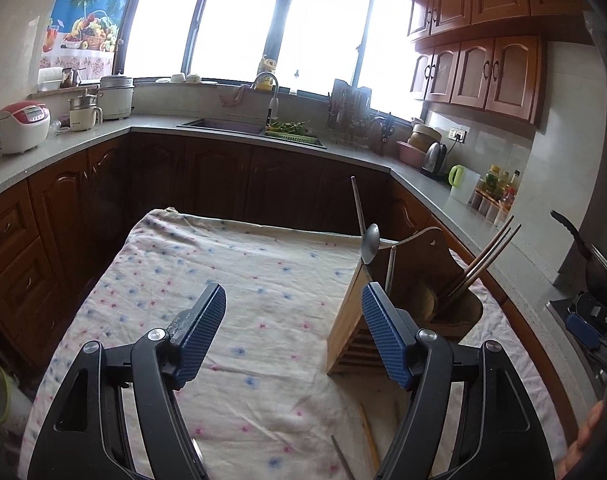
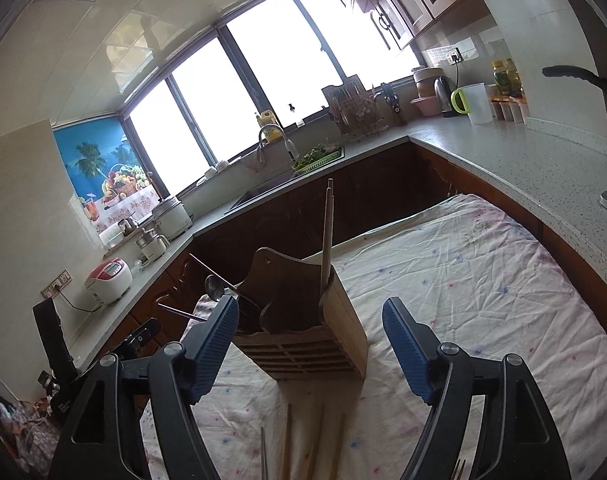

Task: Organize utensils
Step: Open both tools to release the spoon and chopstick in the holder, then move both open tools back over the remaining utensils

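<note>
**Both tools open and empty beside the utensil holder**

We found the left tool (image 1: 293, 312) with its jaws spread wide and nothing between them, only the flowered cloth (image 1: 231, 272) on the bench below. Just to its right stood the wooden utensil holder (image 1: 353, 320), a spoon (image 1: 370, 244) and chopsticks (image 1: 479, 260) sticking up from it. The right tool (image 2: 311, 324) was likewise wide open and held nothing; the holder (image 2: 303, 332) stood directly ahead of it, near its left finger. Loose chopsticks (image 2: 315, 440) lay on the cloth beneath that tool, close to the camera.
</note>
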`<action>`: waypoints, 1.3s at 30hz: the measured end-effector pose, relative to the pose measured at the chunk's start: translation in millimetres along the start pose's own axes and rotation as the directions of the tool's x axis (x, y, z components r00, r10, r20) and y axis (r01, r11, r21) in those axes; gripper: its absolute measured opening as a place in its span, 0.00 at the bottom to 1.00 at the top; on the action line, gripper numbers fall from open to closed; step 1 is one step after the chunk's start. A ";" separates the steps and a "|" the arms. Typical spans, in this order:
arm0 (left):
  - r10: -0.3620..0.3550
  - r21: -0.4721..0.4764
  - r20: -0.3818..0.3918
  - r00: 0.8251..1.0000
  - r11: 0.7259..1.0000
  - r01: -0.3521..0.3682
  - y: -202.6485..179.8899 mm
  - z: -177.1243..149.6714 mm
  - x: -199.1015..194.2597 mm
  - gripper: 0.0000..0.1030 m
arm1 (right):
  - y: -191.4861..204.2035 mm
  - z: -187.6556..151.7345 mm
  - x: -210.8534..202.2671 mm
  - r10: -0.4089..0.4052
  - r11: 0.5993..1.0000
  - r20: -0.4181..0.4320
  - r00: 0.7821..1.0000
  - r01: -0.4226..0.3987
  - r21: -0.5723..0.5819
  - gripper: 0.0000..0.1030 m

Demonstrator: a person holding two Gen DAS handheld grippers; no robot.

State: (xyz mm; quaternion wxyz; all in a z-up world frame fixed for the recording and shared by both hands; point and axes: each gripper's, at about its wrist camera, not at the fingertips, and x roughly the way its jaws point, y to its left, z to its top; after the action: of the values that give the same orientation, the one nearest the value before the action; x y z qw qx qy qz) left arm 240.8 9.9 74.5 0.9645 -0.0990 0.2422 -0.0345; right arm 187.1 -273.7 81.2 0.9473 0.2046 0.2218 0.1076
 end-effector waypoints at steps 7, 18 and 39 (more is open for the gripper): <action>-0.021 -0.027 -0.043 0.999 0.999 0.020 10.8 -26.7 -33.8 0.79 | -2.0 -18.8 -18.5 -0.004 1.000 -0.025 1.000 0.005 0.017 0.79; -0.055 -0.059 -0.135 0.989 0.997 0.047 19.2 -72.1 -63.4 0.82 | 15.6 -59.8 -41.1 -0.026 0.997 -0.058 0.998 0.022 -0.071 0.89; -0.047 -0.066 -0.341 0.939 0.997 0.027 16.0 -117.8 -38.1 0.84 | 5.8 -119.8 -17.9 -0.112 0.988 -0.213 0.971 0.085 -0.129 0.96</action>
State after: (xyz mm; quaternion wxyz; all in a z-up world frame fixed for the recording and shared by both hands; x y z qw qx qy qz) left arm 151.8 9.4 -12.9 0.9035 -0.1250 0.4052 -0.0620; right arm 115.1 -233.1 -7.5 0.9316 0.1236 0.3283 0.0954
